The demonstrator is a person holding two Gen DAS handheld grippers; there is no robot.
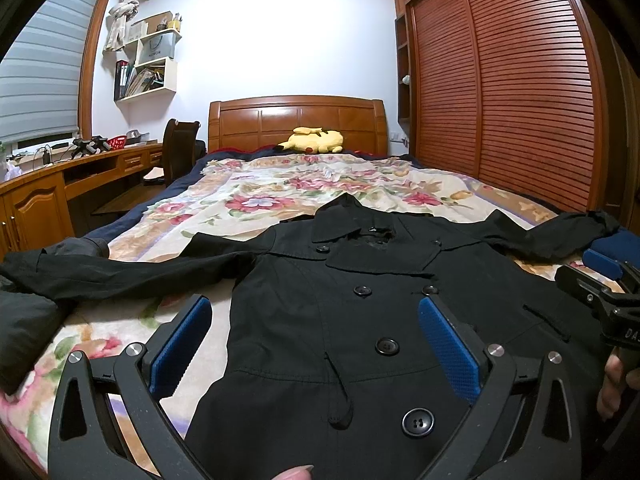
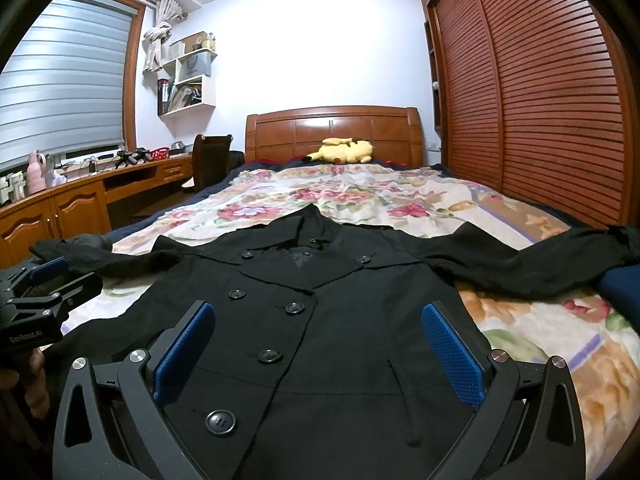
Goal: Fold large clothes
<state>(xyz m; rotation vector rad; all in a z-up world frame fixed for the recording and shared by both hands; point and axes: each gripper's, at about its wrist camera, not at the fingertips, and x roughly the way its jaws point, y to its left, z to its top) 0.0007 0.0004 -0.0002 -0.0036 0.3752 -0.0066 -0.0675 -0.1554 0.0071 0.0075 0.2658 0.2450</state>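
No fold made yet: the floral quilt (image 1: 248,200) carries the black coat (image 1: 360,320) spread flat, face up, both sleeves flung wide, matte woven cloth with glossy round buttons. Left gripper (image 1: 316,344) and right gripper (image 2: 316,348) hover over it, tongs apart, empty

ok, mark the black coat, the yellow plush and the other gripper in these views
black coat (image 1: 360,320): left wrist view, front panel between button rows.
yellow plush (image 2: 346,151): right wrist view, middle of its body.
left gripper (image 2: 48,280): right wrist view, between its tongs' tips at left edge.
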